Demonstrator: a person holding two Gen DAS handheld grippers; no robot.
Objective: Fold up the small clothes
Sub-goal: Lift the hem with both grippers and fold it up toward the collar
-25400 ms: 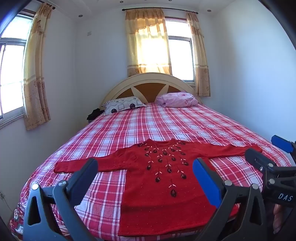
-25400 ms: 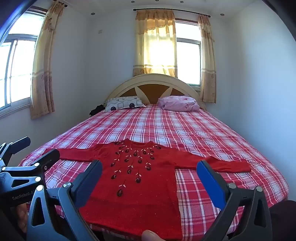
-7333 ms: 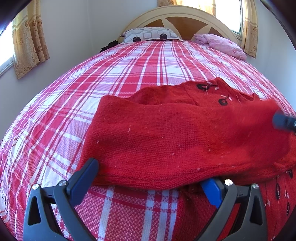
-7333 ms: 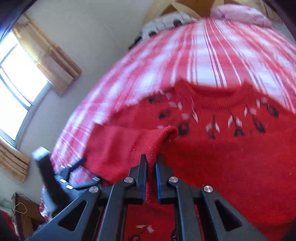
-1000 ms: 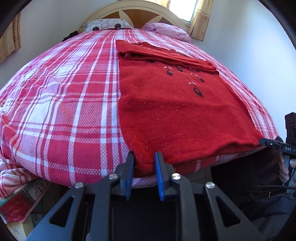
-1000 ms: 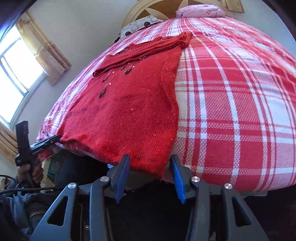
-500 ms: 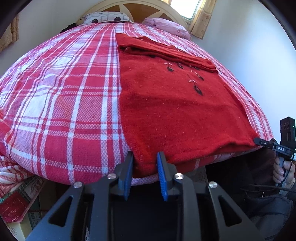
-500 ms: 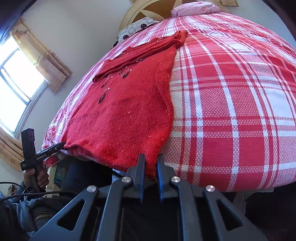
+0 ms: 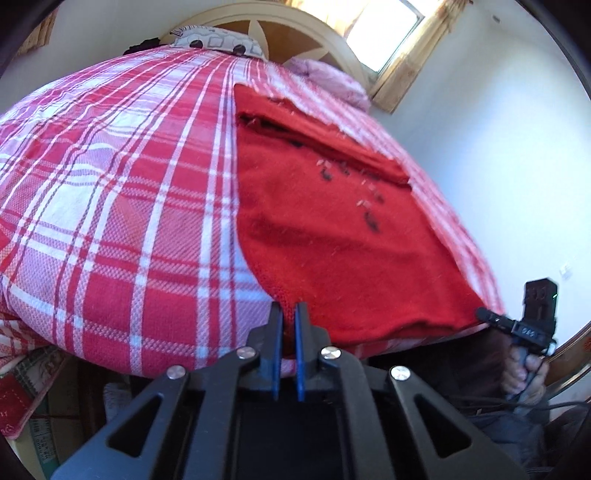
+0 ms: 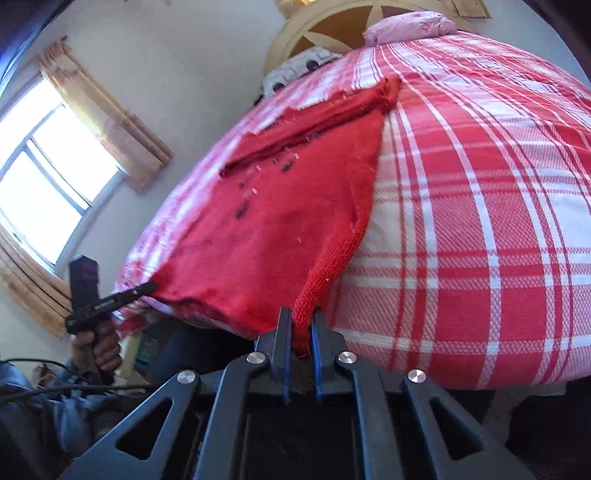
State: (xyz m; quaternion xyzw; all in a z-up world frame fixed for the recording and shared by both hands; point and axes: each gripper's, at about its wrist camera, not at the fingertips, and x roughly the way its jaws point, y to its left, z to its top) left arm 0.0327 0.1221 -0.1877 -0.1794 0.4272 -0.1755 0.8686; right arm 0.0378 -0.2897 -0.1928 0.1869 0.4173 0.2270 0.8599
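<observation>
A red knitted sweater [image 9: 332,221] with dark embroidered motifs lies on the checked bed, both sleeves folded across its chest. My left gripper [image 9: 289,308] is shut on the near left corner of its hem. In the right wrist view the same sweater [image 10: 280,221] hangs slightly off the bed edge. My right gripper [image 10: 300,317] is shut on the near right hem corner, and the knit edge rises taut from its jaws. Each gripper also shows in the other's view, the right gripper [image 9: 487,315] and the left gripper [image 10: 149,286] pinching opposite hem corners.
The red and white checked bedspread [image 9: 110,206] covers a wide bed with a curved wooden headboard [image 9: 295,33]. A patterned pillow [image 9: 218,40] and a pink pillow [image 10: 410,22] lie at the head. A person's hand [image 10: 96,345] holds the other handle. Boxes [image 9: 22,398] sit on the floor at left.
Both grippers have closed onto the hem corners, the right one first. The left hand has shifted and rolled a little, and the hem corners now lift slightly off the bed edge.
</observation>
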